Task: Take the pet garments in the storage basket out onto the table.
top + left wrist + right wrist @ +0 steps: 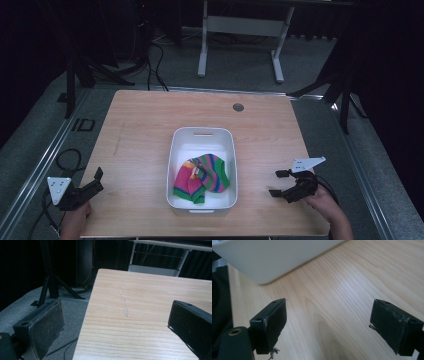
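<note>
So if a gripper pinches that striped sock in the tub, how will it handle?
The striped sock lies crumpled in soft folds inside the white tub, so it will probably droop from a pinch rather than hold its shape. It looks light. Being bunched up, one layer may lift first and the rest trail.

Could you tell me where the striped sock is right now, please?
In the high view, the striped sock lies crumpled inside the white tub at the table's middle near edge, between the open left claw and right claw.

Left gripper [97,180] low at near left, jaws spread wide, right gripper [278,183] likewise at near right
</note>
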`<action>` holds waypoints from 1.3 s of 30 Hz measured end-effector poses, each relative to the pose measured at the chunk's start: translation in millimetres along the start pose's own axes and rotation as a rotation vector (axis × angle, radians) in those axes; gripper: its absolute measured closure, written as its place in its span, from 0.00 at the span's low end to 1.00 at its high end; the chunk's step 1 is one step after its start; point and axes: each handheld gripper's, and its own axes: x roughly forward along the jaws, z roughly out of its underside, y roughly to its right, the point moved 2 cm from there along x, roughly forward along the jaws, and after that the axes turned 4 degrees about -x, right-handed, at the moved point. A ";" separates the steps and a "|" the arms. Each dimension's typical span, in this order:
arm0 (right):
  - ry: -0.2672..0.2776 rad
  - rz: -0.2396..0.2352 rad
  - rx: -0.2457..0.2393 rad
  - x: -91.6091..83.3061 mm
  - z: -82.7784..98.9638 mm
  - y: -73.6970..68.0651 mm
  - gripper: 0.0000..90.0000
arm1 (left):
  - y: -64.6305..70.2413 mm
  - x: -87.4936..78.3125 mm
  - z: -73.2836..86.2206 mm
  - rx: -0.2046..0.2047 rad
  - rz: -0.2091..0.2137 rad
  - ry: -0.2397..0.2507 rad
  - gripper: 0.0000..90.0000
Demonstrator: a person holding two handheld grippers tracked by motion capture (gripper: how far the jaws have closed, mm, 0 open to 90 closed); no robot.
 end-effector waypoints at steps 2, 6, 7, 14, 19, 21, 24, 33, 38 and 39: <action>-0.003 -0.012 -0.016 1.5 -8.6 -3.4 0.15 | 0.0 0.0 0.0 0.000 0.000 -0.001 0.01; -0.010 -0.029 -0.071 3.2 -28.0 -11.6 0.15 | -0.4 0.0 -0.1 -0.001 0.001 -0.001 0.01; -0.010 -0.034 -0.080 3.2 -33.1 -13.7 0.15 | -0.3 0.0 -0.1 -0.002 0.002 -0.001 0.01; -0.019 -0.075 -0.129 4.6 -66.6 -23.3 0.16 | -0.5 0.2 -0.2 -0.002 0.006 -0.003 0.01; -0.022 -0.082 -0.153 9.7 -88.8 -28.3 0.16 | 0.9 0.3 0.3 0.011 0.006 -0.007 0.01; -0.023 -0.081 -0.157 13.0 -97.0 -30.3 0.16 | 0.5 0.4 0.1 0.007 0.004 -0.006 0.01; -0.007 -0.054 -0.177 18.3 -108.7 -35.1 0.14 | 0.5 0.3 0.1 0.005 0.004 -0.004 0.01; -0.037 -0.083 -0.212 39.8 -136.4 -47.8 0.13 | -0.1 0.4 -0.1 0.002 0.007 -0.005 0.01; -0.047 -0.110 -0.210 55.0 -148.3 -52.8 0.14 | -0.2 0.3 -0.1 0.001 0.009 -0.006 0.01; -0.052 -0.112 -0.209 58.6 -150.5 -53.9 0.14 | -0.3 0.3 -0.1 0.001 0.009 -0.006 0.01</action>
